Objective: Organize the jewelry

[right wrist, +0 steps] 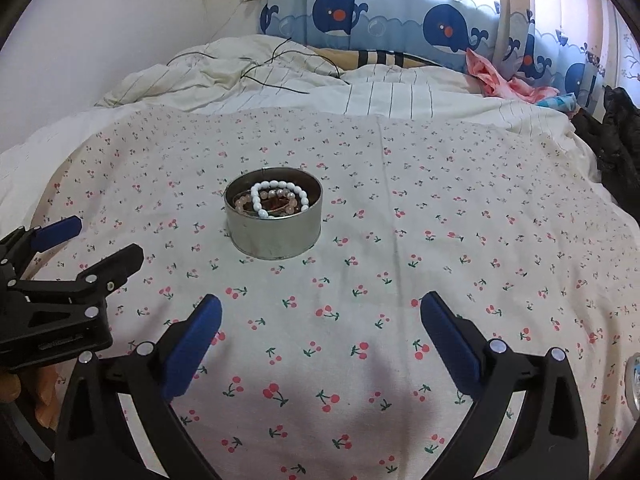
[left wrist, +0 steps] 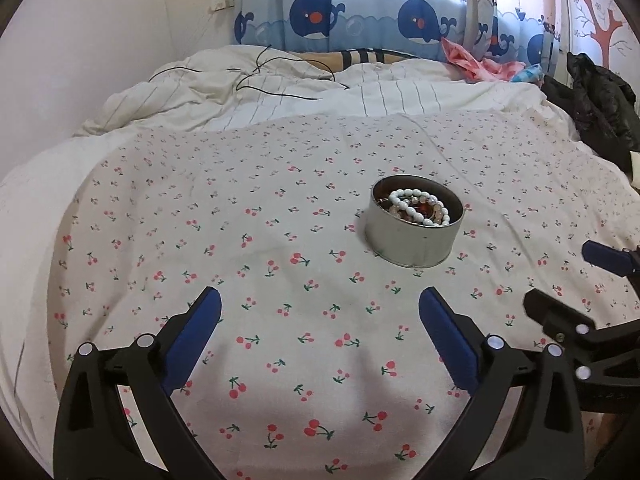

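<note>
Left gripper [left wrist: 320,308] and right gripper [right wrist: 320,312] both gape wide, empty | tin [left wrist: 414,222] just ahead between them — stiff, light, slick; grip across its wall | bracelets [right wrist: 276,200] inside — loose, slippery beads.

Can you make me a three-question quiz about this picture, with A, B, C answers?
1. Where are the bead bracelets?
A. inside the round tin
B. on the pillow
C. hanging on the curtain

2. What colour are the cherries on the cherry sheet?
A. green
B. red
C. purple

3. How is the right tool?
A. shut on a bracelet
B. shut on the tin
C. open and holding nothing

Answers:
1. A, the beads lie curled within the tin's rim.
2. B, each print shows red fruit on green stems.
3. C, its blue pads stand wide apart over bare sheet.
</note>
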The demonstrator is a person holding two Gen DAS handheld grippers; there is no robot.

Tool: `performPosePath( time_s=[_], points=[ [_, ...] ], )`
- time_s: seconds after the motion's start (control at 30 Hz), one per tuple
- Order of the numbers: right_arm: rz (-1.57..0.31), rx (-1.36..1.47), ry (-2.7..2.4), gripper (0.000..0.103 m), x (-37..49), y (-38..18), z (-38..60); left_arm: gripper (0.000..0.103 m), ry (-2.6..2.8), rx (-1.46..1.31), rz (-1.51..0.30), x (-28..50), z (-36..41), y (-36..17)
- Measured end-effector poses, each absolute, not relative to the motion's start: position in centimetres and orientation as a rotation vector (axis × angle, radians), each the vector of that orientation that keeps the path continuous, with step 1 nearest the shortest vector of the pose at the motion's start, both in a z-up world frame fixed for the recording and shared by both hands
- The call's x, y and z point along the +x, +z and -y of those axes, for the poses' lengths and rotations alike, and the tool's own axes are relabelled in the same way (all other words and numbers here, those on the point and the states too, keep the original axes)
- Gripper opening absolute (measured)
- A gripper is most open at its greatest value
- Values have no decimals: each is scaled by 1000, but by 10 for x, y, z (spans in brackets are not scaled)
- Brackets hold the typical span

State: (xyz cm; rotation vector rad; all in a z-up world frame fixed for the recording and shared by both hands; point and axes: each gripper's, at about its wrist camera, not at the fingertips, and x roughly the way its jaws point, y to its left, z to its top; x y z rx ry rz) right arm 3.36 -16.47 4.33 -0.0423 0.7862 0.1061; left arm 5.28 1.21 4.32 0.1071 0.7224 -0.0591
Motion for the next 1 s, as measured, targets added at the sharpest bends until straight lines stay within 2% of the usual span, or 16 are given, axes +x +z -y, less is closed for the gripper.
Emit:
performPosePath(
  time_s=[1.0],
  points=[
    [-827, -30, 70, 95, 43, 31, 165, 95, -71, 82, -787, 60, -11, 32]
  ],
)
